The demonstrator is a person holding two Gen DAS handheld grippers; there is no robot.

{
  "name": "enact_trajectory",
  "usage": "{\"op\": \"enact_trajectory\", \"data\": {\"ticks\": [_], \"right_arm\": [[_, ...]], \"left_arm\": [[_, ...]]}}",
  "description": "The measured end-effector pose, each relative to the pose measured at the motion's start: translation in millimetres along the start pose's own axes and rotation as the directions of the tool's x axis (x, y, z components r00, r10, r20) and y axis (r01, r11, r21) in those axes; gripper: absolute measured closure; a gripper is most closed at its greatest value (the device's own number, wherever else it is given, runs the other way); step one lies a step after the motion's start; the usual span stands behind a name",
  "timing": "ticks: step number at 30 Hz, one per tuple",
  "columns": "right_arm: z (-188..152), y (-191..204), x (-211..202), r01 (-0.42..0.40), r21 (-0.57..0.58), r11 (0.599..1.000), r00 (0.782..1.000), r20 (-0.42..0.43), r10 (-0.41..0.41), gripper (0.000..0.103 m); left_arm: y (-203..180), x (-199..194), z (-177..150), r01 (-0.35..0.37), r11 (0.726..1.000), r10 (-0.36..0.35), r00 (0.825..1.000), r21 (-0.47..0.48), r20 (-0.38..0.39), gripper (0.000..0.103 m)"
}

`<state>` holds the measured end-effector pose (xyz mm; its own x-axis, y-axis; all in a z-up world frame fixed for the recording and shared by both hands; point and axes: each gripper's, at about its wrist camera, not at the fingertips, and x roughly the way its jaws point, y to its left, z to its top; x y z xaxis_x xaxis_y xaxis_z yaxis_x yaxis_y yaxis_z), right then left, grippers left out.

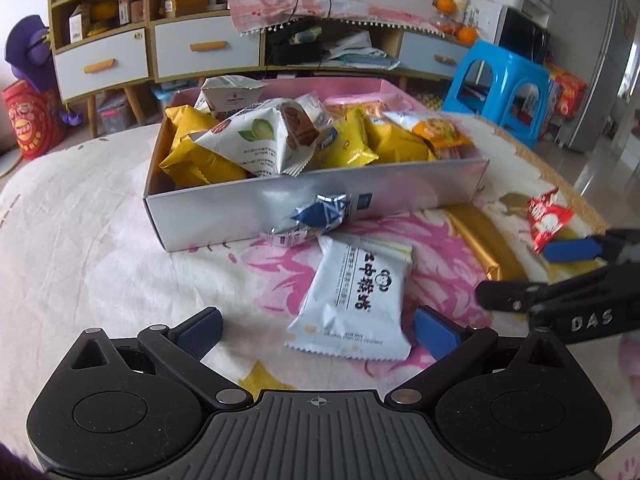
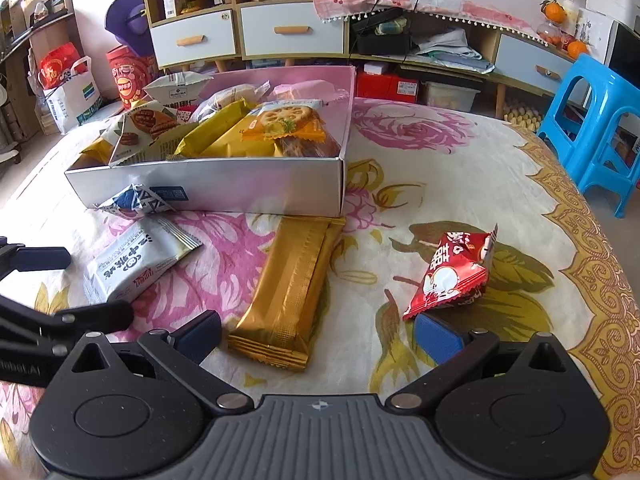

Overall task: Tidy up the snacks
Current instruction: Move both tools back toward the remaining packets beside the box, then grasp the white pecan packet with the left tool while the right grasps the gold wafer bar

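Observation:
A silver box [image 1: 200, 216] [image 2: 240, 188] holds several snack packets, mostly yellow ones. A blue-and-white packet [image 1: 316, 220] [image 2: 136, 202] leans on its front wall. On the floral cloth lie a white packet [image 1: 352, 300] [image 2: 136, 260], a long gold packet [image 1: 480, 236] [image 2: 288, 292] and a red packet [image 1: 546, 216] [image 2: 452, 276]. My left gripper [image 1: 318, 334] [image 2: 72, 286] is open, with the white packet's near end between its fingers. My right gripper [image 2: 318, 336] [image 1: 528, 272] is open around the gold packet's near end; the red packet sits just beyond its right finger.
The cloth [image 2: 440, 152] spreads bare to the right of the box. Its gold-patterned edge [image 2: 592, 240] drops off at the right, with a blue plastic stool [image 2: 592, 128] beyond it. A low cabinet with drawers [image 1: 200, 48] stands behind the box.

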<state>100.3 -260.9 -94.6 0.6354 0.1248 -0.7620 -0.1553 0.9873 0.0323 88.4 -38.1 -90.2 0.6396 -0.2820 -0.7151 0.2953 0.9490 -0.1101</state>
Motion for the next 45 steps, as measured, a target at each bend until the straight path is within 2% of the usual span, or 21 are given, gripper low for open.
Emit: {"op": "enact_trajectory", "data": {"ticks": [3,5,6,8,10,12,19,23,24,25,27,31,35,38,41,42,43,45], "right_arm": [[-3,3,-2,0.000,0.010,1.000,1.000,0.027,0.000,0.010],[-4,6,-4,-0.009,0.003,1.000,0.999,0.043,0.009,0.017],[-4,9,-5,-0.016,-0.006,1.000,0.999,0.050,0.016,0.024],[-4,13,-8,-0.030,-0.026,0.999,0.997,0.065,0.032,0.039],[-5,18,-12,-0.051,-0.050,0.997,0.996,0.069,0.054,0.066],[-5,21,-15,-0.072,-0.067,0.995,0.995,0.057,0.076,0.071],[-15,17,-27,-0.119,-0.100,0.988,0.992,0.033,0.123,0.074],[-19,13,-31,-0.131,-0.108,0.985,0.990,0.026,0.135,0.072],[-20,12,-32,-0.133,-0.107,0.985,0.990,0.028,0.137,0.069],[-21,11,-31,-0.138,-0.103,0.985,0.989,0.028,0.142,0.058],[-20,11,-30,-0.148,-0.088,0.985,0.988,0.031,0.151,0.047],[-18,16,-25,-0.133,-0.109,0.985,0.989,0.042,0.138,0.046],[-16,15,-22,-0.125,-0.115,0.985,0.990,0.049,0.132,0.046],[-14,13,-20,-0.112,-0.129,0.985,0.991,0.059,0.120,0.051],[-11,8,-18,-0.100,-0.115,0.988,0.992,0.071,0.108,0.067],[-10,8,-18,-0.100,-0.112,0.989,0.991,0.072,0.109,0.077],[-9,8,-18,-0.098,-0.111,0.989,0.992,0.071,0.106,0.081],[-7,10,-18,-0.093,-0.113,0.989,0.993,0.062,0.100,0.082]], "left_arm": [[-1,-2,-1,0.002,1.000,-0.002,1.000,0.016,0.020,0.016],[-4,-4,-1,0.004,0.999,-0.006,1.000,0.051,0.029,0.037],[-6,-5,-2,0.002,0.998,-0.004,0.999,0.069,0.033,0.043],[-10,-7,-2,0.004,0.996,-0.007,1.000,0.090,0.028,0.046],[-11,-10,-5,0.014,0.995,-0.016,1.000,0.100,0.021,0.046],[-13,-14,-9,0.021,0.993,-0.023,1.000,0.118,0.012,0.046],[-10,-27,-20,0.018,0.989,-0.015,1.000,0.150,-0.020,0.045],[-8,-30,-24,0.044,0.986,-0.040,0.999,0.163,-0.027,0.039],[-9,-30,-24,0.048,0.985,-0.045,0.999,0.165,-0.025,0.037],[-9,-29,-24,0.053,0.985,-0.049,0.998,0.166,-0.024,0.033],[-12,-25,-22,0.051,0.984,-0.048,0.999,0.171,-0.024,0.030],[-14,-18,-15,0.033,0.988,-0.030,0.999,0.153,-0.020,0.030],[-15,-16,-12,0.016,0.991,-0.013,1.000,0.136,-0.024,0.035],[-17,-17,-13,0.005,0.989,-0.002,1.000,0.150,-0.016,0.047],[-14,-20,-12,0.012,0.991,-0.010,1.000,0.133,-0.020,0.055],[-13,-21,-12,0.012,0.992,-0.009,1.000,0.126,-0.021,0.056],[-12,-22,-11,0.015,0.993,-0.012,1.000,0.119,-0.027,0.056],[-10,-24,-10,0.032,0.995,-0.028,0.999,0.090,-0.043,0.058]]}}
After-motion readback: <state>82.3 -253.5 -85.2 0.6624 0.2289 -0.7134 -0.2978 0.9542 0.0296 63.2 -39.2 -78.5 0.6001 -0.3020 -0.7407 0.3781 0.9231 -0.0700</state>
